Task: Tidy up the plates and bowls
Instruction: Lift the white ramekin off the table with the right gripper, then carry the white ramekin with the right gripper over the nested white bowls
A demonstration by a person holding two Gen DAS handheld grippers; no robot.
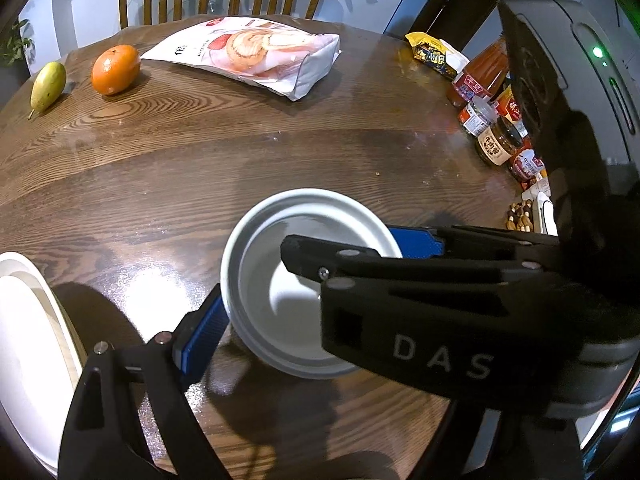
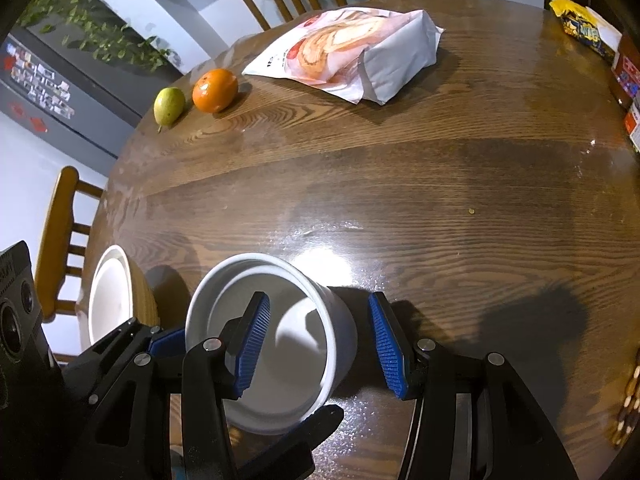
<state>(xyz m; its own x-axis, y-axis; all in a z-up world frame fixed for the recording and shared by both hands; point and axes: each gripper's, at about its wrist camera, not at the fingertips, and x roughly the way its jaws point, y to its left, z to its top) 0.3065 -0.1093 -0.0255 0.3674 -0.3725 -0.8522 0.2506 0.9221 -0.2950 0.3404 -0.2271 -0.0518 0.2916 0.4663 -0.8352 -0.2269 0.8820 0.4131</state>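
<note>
A white bowl [image 1: 280, 280] sits on the round wooden table [image 1: 200, 168]; it also shows in the right wrist view [image 2: 280, 340]. My left gripper [image 1: 316, 284] has one blue pad on each outer side of the bowl's wall, touching it. My right gripper [image 2: 320, 344] is open, with its left finger inside the bowl and its right finger outside, the right wall between them and a gap on both sides. A white plate [image 1: 28, 344] lies at the left table edge, also in the right wrist view [image 2: 110, 296].
A pear [image 1: 48, 85], an orange [image 1: 115, 69] and a snack bag [image 1: 256, 53] lie at the far side. Jars and sauce bottles [image 1: 496, 120] stand at the right edge, with a yellow packet [image 1: 434, 54]. Wooden chairs [image 2: 60, 240] surround the table.
</note>
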